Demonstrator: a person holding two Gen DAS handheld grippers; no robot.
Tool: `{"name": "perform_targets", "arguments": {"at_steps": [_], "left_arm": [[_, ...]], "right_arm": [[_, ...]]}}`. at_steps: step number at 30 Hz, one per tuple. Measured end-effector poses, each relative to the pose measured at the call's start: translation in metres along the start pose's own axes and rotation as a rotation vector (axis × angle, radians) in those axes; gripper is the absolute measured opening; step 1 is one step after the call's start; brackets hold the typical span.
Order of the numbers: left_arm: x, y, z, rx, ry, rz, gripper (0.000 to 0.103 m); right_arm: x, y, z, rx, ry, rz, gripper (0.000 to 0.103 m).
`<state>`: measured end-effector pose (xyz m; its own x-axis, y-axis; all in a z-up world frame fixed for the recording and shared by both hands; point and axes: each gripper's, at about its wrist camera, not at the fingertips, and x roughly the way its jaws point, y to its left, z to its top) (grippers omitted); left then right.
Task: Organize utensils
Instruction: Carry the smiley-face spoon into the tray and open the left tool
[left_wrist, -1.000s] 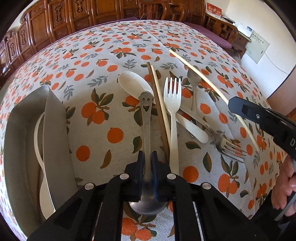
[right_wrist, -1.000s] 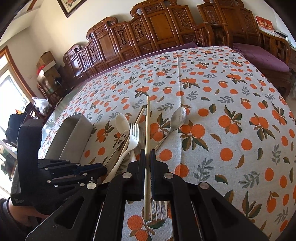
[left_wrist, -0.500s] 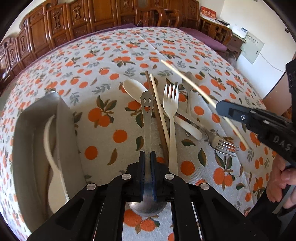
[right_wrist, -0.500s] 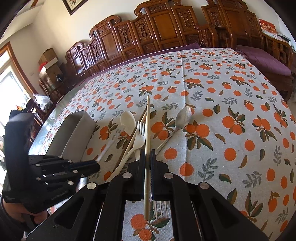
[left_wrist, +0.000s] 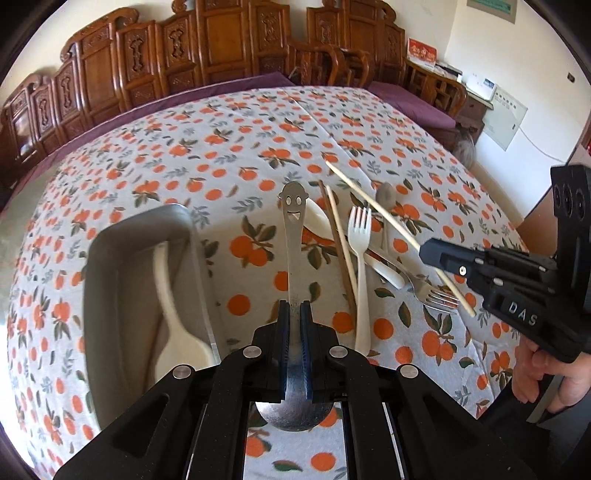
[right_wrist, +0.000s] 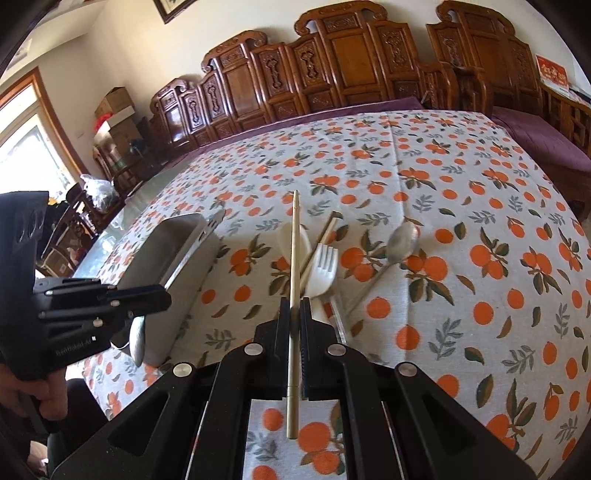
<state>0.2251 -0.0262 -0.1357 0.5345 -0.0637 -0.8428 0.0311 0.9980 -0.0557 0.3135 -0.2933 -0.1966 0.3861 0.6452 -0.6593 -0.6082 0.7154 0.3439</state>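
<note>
My left gripper (left_wrist: 294, 314) is shut on a metal spoon with a smiley-face handle (left_wrist: 293, 236), held above the table just right of the grey metal tray (left_wrist: 110, 266). A white spoon (left_wrist: 173, 317) lies in the tray. My right gripper (right_wrist: 294, 310) is shut on a pale chopstick (right_wrist: 293, 266), lifted above the utensil pile. In the left wrist view the right gripper (left_wrist: 439, 254) is at the right with the chopstick (left_wrist: 388, 221). In the right wrist view the left gripper (right_wrist: 162, 295) hovers by the tray (right_wrist: 173, 251).
On the orange-print tablecloth lie a white plastic fork (left_wrist: 360, 258), a white spoon (left_wrist: 317, 221), two chopsticks (left_wrist: 338, 243), a metal fork (left_wrist: 424, 290) and a metal spoon (right_wrist: 400, 243). Carved wooden chairs (right_wrist: 332, 66) line the far side.
Both grippers have risen with their utensils. The left gripper has carried the smiley spoon up off the table and the view has tilted up; the right has lifted the chopstick higher.
</note>
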Motion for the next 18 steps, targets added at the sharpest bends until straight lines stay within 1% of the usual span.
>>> {"name": "perform_targets", "arguments": {"at_steps": [9, 13, 18], "left_arm": [[-0.022, 0.032, -0.003, -0.037, -0.037, 0.027, 0.005], [-0.021, 0.052, -0.008, -0.07, -0.036, 0.035, 0.005], [-0.011, 0.076, -0.015, -0.108, -0.023, 0.056, 0.005]], "right_arm": [[-0.005, 0.031, -0.002, -0.051, -0.008, 0.039, 0.006], [-0.004, 0.044, -0.004, -0.078, -0.005, 0.053, 0.006], [-0.001, 0.051, -0.006, -0.095, 0.007, 0.058, 0.006]]}}
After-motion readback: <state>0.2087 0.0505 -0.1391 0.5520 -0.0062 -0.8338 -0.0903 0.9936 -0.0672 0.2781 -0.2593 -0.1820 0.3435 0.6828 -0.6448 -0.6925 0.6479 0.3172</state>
